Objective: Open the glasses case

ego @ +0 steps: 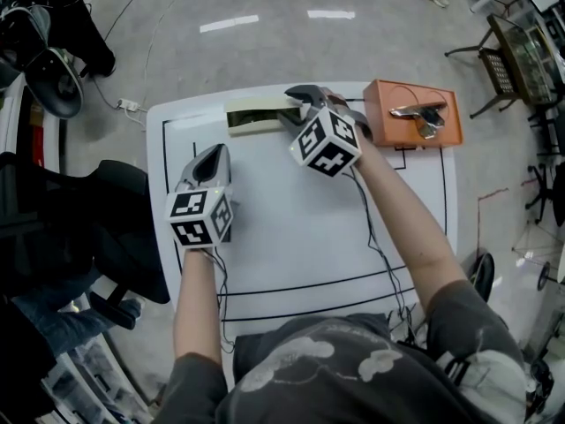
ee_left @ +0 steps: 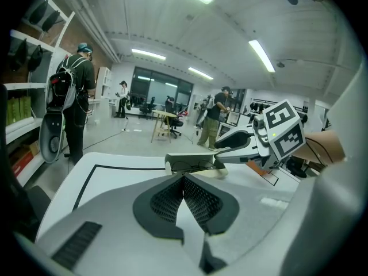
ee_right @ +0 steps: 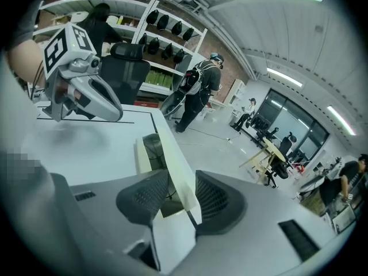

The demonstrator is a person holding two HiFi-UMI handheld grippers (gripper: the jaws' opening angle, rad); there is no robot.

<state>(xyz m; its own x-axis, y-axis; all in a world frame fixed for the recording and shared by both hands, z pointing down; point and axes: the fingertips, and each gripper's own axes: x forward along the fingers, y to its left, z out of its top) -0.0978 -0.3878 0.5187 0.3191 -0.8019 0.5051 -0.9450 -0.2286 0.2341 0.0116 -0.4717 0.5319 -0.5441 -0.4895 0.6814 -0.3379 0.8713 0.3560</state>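
A cream glasses case (ego: 260,115) lies at the far edge of the white table (ego: 291,246). Its lid (ee_right: 175,171) stands raised, and dark glasses show inside (ee_left: 190,167). My right gripper (ego: 298,106) is at the case's right end; in the right gripper view (ee_right: 183,180) the thin lid sits between the two pads, which close on it. My left gripper (ego: 210,162) rests on the table's left side, well short of the case, with its jaws together and nothing in them (ee_left: 184,180).
An orange box (ego: 415,113) with a metal object (ego: 422,113) on top stands at the table's far right corner, next to my right hand. A black chair (ego: 88,210) is at the table's left. People stand in the room beyond.
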